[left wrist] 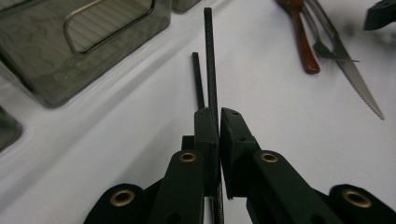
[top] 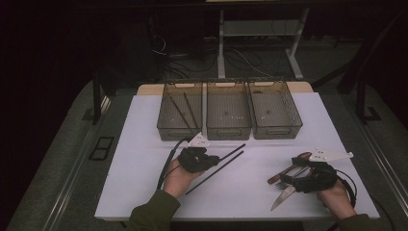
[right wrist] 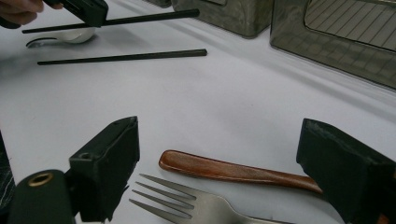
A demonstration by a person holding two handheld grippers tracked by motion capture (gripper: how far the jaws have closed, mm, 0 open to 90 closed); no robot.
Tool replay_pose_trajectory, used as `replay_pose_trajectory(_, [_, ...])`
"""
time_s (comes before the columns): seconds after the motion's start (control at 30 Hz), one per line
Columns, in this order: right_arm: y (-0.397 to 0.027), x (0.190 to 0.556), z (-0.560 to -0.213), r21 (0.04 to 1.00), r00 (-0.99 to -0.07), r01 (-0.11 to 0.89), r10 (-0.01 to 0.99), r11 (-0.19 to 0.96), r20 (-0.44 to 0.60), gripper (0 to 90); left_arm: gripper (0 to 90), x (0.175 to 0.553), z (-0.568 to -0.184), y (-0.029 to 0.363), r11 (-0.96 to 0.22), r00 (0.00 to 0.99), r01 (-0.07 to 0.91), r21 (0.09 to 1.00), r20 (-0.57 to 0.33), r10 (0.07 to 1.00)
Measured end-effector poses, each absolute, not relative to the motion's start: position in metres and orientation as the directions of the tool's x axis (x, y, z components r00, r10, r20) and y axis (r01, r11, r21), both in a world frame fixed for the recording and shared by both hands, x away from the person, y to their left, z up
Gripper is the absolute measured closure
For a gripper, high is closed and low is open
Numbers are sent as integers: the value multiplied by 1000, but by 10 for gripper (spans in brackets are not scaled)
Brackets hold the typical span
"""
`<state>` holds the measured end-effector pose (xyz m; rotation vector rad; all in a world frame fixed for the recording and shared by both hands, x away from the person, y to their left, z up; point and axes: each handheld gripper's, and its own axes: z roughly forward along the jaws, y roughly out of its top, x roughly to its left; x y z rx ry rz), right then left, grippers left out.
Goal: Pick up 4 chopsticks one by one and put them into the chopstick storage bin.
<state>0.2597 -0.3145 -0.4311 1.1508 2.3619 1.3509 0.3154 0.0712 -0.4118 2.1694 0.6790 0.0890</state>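
My left gripper (left wrist: 218, 114) is shut on a black chopstick (left wrist: 208, 60), which sticks out past the jaws and is lifted off the white table (top: 144, 144). A second black chopstick (left wrist: 198, 81) lies on the table just beneath it. In the high view the left gripper (top: 214, 158) is in front of the left bin, with the held chopstick (top: 233, 150) above the lying one (top: 216, 172). My right gripper (right wrist: 219, 135) stands open low over a wooden-handled utensil (right wrist: 233, 170) and a fork (right wrist: 187, 200), touching neither.
Three grey see-through bins stand in a row at the back; the left bin (top: 180, 110) holds two chopsticks, the middle bin (top: 227, 110) and right bin (top: 274, 108) look bare. A serrated knife (top: 284, 196) lies by the fork. A spoon (right wrist: 60, 37) lies under the left gripper.
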Motion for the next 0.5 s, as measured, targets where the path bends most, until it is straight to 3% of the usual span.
replay_pose_trajectory(0.5, [-316, 260, -431, 802, -688, 527, 695, 281, 209, 127, 847, 321, -392, 89, -509, 874, 408, 758, -163, 458])
